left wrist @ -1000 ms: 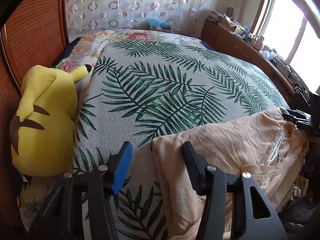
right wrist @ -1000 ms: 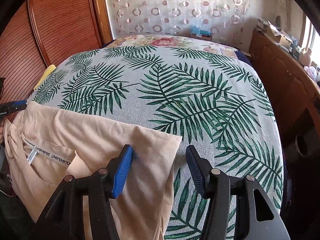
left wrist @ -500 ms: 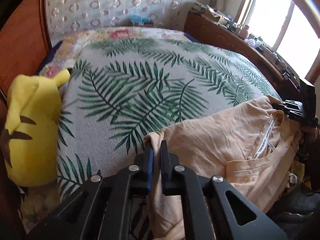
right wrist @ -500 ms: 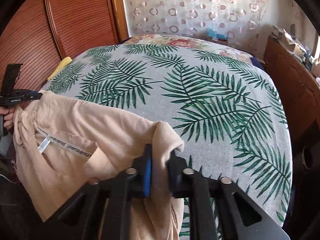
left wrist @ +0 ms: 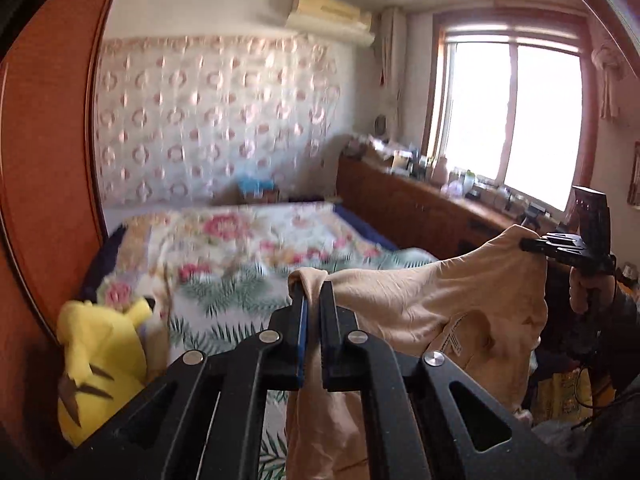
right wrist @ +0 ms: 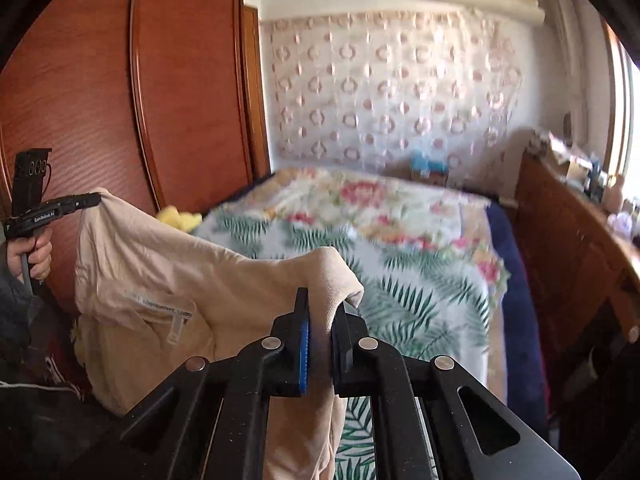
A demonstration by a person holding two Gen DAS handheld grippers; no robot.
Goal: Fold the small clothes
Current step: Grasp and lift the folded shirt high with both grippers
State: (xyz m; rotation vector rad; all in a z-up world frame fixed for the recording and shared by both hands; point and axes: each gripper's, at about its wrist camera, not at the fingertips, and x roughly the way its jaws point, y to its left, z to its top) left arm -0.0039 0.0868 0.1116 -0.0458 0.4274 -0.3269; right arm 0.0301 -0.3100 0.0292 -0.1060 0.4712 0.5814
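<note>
While each hand-held gripper pinches one top corner of the beige shirt, the garment hangs stretched between them in the air, off the bed. On the left hand-held gripper the jaws are clamped tight on a fold of cloth, and the right hand-held gripper grips its corner the same way. Only the left wrist view shows the window, the cluttered sill beside it, the air conditioner and the whole yellow plush toy at the bed's left edge. Only the right wrist view shows the wooden wardrobe and the bed's right edge; of the toy it shows just a scrap. Each view catches the other gripper with the hand holding it.
</note>
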